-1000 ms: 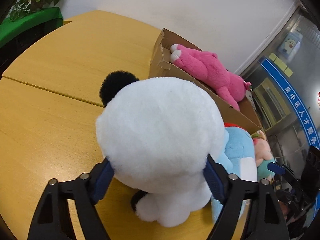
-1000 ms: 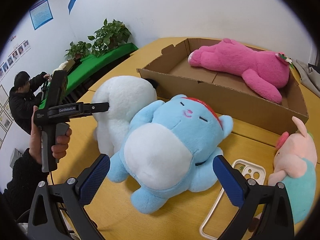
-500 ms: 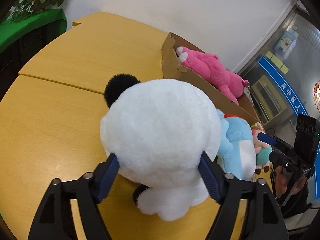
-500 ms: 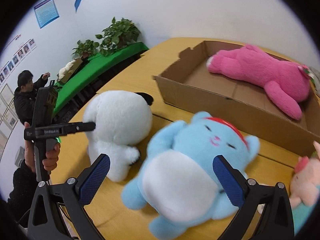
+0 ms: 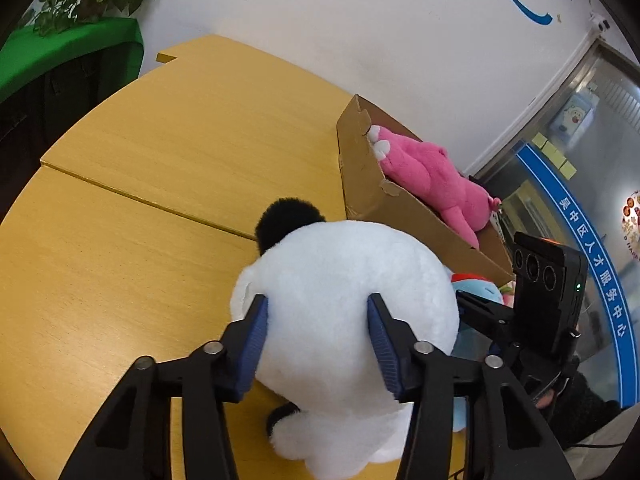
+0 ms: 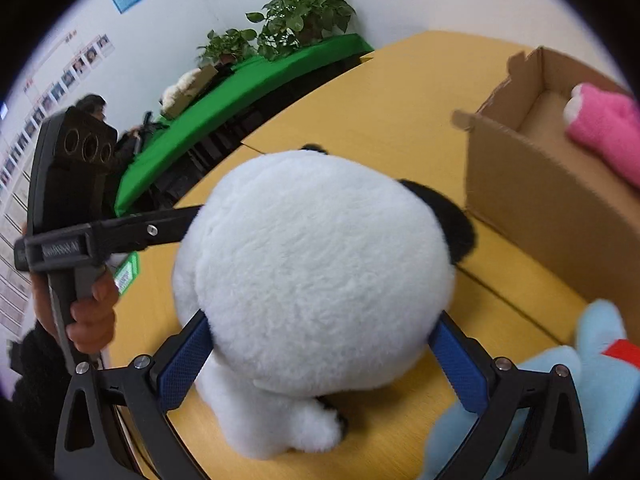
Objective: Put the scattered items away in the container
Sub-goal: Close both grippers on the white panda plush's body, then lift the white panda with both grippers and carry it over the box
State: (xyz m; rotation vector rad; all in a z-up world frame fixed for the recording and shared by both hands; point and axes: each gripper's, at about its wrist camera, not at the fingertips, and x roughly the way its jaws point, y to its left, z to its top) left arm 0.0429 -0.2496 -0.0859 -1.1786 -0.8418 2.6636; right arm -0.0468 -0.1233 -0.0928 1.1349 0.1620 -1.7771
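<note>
A white panda plush [image 5: 344, 304] with black ears sits on the yellow table [image 5: 160, 184], seen from behind. My left gripper [image 5: 318, 336] is closing on it, and both blue pads sink into its fur. In the right wrist view the panda [image 6: 312, 264] fills the middle. My right gripper [image 6: 320, 360] stands wide around it from the other side, jaws open, pads at the edges of the fur. The left gripper's finger [image 6: 152, 228] reaches in from the left there. The cardboard box [image 5: 400, 200] [image 6: 520, 184] holds a pink plush [image 5: 432, 176] [image 6: 608, 128].
A blue plush [image 6: 560, 400] [image 5: 476, 288] lies on the table to the right of the panda, near the box. The hand [image 6: 92, 316] holding the left gripper is at the left. A green-covered bench with plants [image 6: 240, 92] borders the table's far side.
The left jaws have narrowed and now dent the panda's fur. The right gripper has swung left from the blue plush and now straddles the panda, much closer.
</note>
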